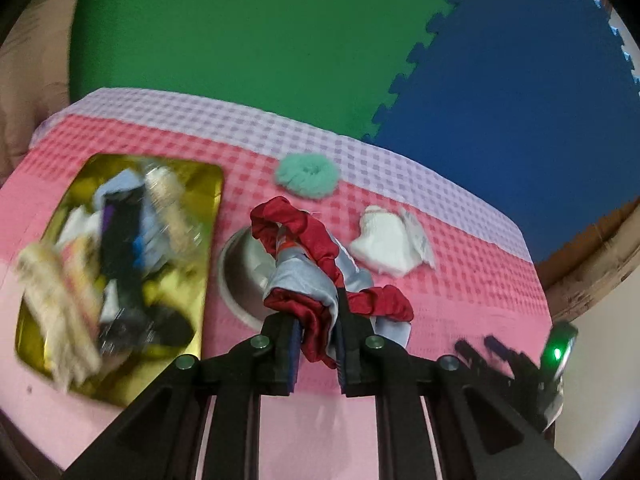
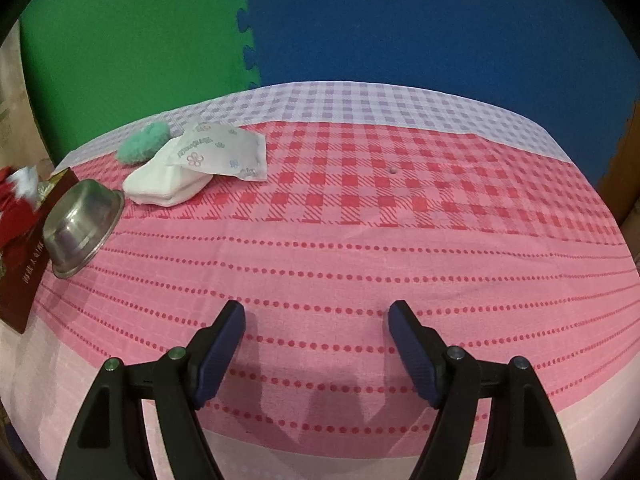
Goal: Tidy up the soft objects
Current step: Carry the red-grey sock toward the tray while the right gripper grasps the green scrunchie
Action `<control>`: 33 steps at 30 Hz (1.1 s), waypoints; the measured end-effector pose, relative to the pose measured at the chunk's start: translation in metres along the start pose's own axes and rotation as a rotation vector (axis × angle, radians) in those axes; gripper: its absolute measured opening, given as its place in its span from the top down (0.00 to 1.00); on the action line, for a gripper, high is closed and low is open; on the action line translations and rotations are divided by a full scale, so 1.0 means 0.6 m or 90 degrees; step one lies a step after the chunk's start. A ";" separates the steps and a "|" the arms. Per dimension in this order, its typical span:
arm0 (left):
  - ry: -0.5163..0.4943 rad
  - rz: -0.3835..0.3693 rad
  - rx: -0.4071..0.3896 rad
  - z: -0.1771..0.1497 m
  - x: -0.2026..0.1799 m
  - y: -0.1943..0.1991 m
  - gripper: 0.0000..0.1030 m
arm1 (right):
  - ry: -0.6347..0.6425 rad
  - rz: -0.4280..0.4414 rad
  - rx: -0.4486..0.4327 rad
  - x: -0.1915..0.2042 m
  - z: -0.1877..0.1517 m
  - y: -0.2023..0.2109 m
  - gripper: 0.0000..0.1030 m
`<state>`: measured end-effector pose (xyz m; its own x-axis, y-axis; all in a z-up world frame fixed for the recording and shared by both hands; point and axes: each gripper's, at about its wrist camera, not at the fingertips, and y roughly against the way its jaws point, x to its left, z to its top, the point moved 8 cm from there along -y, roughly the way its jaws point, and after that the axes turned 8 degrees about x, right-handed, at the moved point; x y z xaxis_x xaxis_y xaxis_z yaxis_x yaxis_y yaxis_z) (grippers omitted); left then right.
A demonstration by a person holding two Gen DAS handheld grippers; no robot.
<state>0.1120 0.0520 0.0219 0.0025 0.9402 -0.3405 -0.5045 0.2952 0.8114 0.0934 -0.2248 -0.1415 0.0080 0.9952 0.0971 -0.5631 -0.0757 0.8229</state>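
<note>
Soft items already fill the gold box at left; left gripper is pinched on a red scrunchie with pale cloth, held over the steel bowl. Transport step, I'd say: swing left, release. Green scrunchie and white pack wait (right gripper wide, empty).

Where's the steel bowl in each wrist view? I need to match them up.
Left wrist: steel bowl at centre, partly hidden behind the red scrunchie held by the left gripper.
Right wrist: bowl at far left, tilted on its rim.
Shared landmark: mint scrunchie.
</note>
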 end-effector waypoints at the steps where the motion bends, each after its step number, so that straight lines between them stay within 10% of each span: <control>1: 0.002 0.002 -0.004 -0.011 0.003 0.008 0.88 | 0.003 -0.004 0.001 0.000 0.000 -0.001 0.26; 13: 0.056 0.022 -0.064 -0.099 0.081 0.106 0.87 | 0.006 0.023 -0.039 0.004 0.017 0.029 0.26; 20: 0.058 0.035 -0.109 -0.098 0.102 0.143 0.86 | 0.116 0.138 -0.039 0.167 0.177 0.093 0.26; 33: 0.085 0.034 -0.093 -0.097 0.150 0.137 0.86 | 0.206 0.112 0.098 0.378 0.320 -0.111 0.26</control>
<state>0.0204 0.1510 0.0301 -0.1369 0.9202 -0.3668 -0.6210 0.2088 0.7555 0.2915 -0.0058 -0.0667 -0.3526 0.9321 0.0827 -0.4024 -0.2308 0.8859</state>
